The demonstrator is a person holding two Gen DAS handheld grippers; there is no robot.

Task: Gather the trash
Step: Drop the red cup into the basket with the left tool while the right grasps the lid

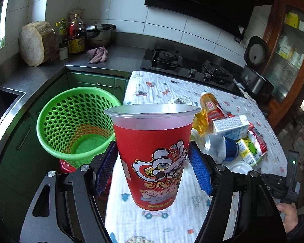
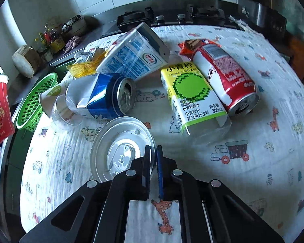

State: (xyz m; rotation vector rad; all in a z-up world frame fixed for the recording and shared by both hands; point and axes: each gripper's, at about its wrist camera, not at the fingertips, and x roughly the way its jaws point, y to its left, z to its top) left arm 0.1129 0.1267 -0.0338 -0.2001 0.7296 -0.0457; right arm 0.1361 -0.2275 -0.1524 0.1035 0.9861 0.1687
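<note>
My left gripper (image 1: 153, 168) is shut on a red plastic cup (image 1: 152, 154) with a cartoon lion print, held upright above the table's left edge; the cup also shows at the left of the right wrist view (image 2: 0, 109). The green perforated trash basket (image 1: 75, 121) stands just left of it, below table level. My right gripper (image 2: 153, 151) is shut on the rim of a clear plastic lid (image 2: 119, 147) lying on the patterned tablecloth (image 2: 253, 172). Beyond it lie a blue can (image 2: 109, 97), a white-blue carton (image 2: 135, 54), a yellow-green juice carton (image 2: 192, 97) and a red can (image 2: 229, 75).
A yellow wrapper (image 2: 85, 66), a paper cup (image 2: 50, 97) and a clear cup (image 2: 62, 113) lie at the pile's left. A gas hob (image 1: 184, 64), rice cooker (image 1: 255, 68), sink (image 1: 2, 105), bottles (image 1: 75, 36) and chopping block (image 1: 36, 42) line the counter behind.
</note>
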